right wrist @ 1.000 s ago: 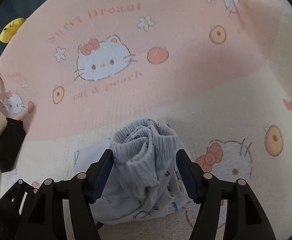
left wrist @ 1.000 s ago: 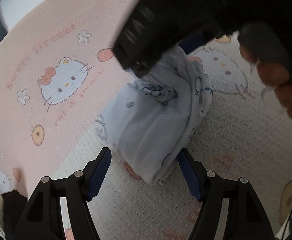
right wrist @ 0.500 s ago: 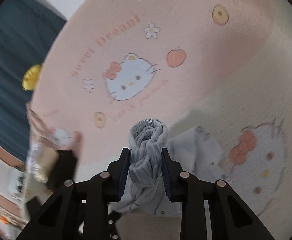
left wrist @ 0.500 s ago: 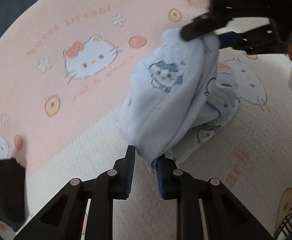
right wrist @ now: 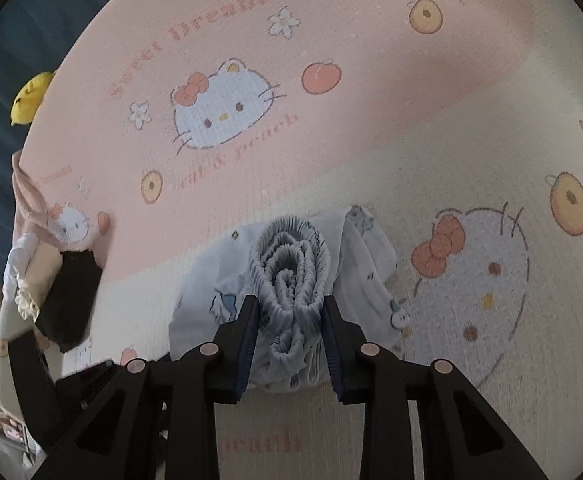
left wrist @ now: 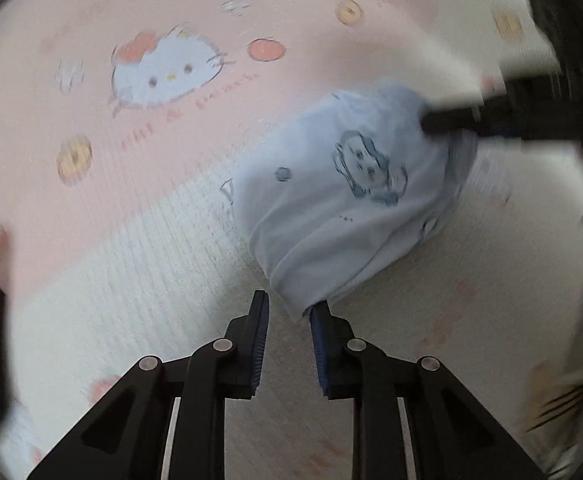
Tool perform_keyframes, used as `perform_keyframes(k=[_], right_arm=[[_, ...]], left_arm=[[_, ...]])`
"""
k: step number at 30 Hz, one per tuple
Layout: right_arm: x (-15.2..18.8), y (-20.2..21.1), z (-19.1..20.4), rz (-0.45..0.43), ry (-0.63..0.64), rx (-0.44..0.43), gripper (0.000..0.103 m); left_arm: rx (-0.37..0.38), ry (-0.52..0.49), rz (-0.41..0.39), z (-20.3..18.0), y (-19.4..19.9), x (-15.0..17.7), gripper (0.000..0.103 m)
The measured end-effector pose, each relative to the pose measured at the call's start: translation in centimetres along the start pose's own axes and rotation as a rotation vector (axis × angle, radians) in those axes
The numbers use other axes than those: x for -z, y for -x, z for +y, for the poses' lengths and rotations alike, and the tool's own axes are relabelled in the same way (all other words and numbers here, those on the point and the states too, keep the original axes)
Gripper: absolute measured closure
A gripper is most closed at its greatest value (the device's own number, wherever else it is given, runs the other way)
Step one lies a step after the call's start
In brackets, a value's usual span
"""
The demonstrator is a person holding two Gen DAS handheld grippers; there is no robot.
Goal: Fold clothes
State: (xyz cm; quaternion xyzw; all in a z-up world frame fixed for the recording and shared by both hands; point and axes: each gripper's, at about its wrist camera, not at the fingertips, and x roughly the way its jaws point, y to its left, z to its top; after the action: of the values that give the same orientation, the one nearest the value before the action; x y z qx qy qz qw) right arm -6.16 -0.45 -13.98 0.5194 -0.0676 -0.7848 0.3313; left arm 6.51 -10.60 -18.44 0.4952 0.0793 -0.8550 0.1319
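Garment (right wrist: 355,276): pale blue kids' piece with small cartoon prints, bunched on the bed sheet (right wrist: 371,120), on the cream band just near of the pink band. No containers in view. Right gripper (right wrist: 291,312) fingers (right wrist: 247,332) are clamped on the gathered elastic waistband (right wrist: 291,264), which is rolled into tight ruffled loops between the pads; rest of the fabric spills left and right of the fingers. Left gripper (left wrist: 289,316): fingers (left wrist: 259,332) narrow and easing apart; the hem corner of the garment (left wrist: 343,208) sits at the tips, touching the right finger, with a visible gap to the left one, so not pinched as far as I can tell. In the left wrist view the right gripper (left wrist: 491,120) bites the far right end of the cloth, which stretches diagonally from there down to the near tips; view is motion-blurred. Surroundings: sheet printed with cat faces, peaches, flowers and "Sweet Dream" lettering. Left edge of the bed: black folded item (right wrist: 71,300) next to cream ruffled fabric (right wrist: 27,280). Yellow plush (right wrist: 31,96) far left off the bed against a dark blue backdrop. Nothing lies between the grippers and the garment.
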Motion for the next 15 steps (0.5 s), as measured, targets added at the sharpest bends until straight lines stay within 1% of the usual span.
perform_keyframes(k=[1,2,3,5,7,9,11,13,15], right_arm=[[0.1,0.0,0.0,0.001,0.000,0.002,0.072],[0.2,0.1,-0.1,0.003,0.001,0.003,0.071],[0.2,0.0,-0.1,0.003,-0.004,0.001,0.071],[0.4,0.2,-0.7,0.001,-0.026,0.001,0.070],[0.4,0.4,-1.2,0.002,-0.041,-0.008,0.070],[0.3,0.5,-1.4,-0.004,-0.056,-0.019,0.063],[0.1,0.6,-1.5,-0.010,-0.070,-0.030,0.051],[-0.1,0.7,-1.5,-0.026,-0.085,-0.049,0.045],[-0.4,0.5,-1.2,-0.031,-0.080,-0.057,0.043]], left_arm=[[0.053,0.072,0.013,1.0,0.3,-0.1,0.079],[0.108,0.151,0.025,2.0,0.6,-0.2,0.068],[0.139,0.200,0.026,2.8,0.8,-0.2,0.050],[0.166,0.287,-0.007,4.2,1.5,-0.2,0.038],[0.174,0.329,-0.023,5.0,1.8,-0.2,0.038],[0.167,0.339,-0.012,5.2,1.6,-0.3,0.038],[0.168,0.340,-0.007,5.4,1.3,-0.6,0.038],[0.185,0.347,0.005,5.8,0.5,-1.3,0.038],[0.213,0.371,0.025,6.1,-0.3,-1.8,0.038]])
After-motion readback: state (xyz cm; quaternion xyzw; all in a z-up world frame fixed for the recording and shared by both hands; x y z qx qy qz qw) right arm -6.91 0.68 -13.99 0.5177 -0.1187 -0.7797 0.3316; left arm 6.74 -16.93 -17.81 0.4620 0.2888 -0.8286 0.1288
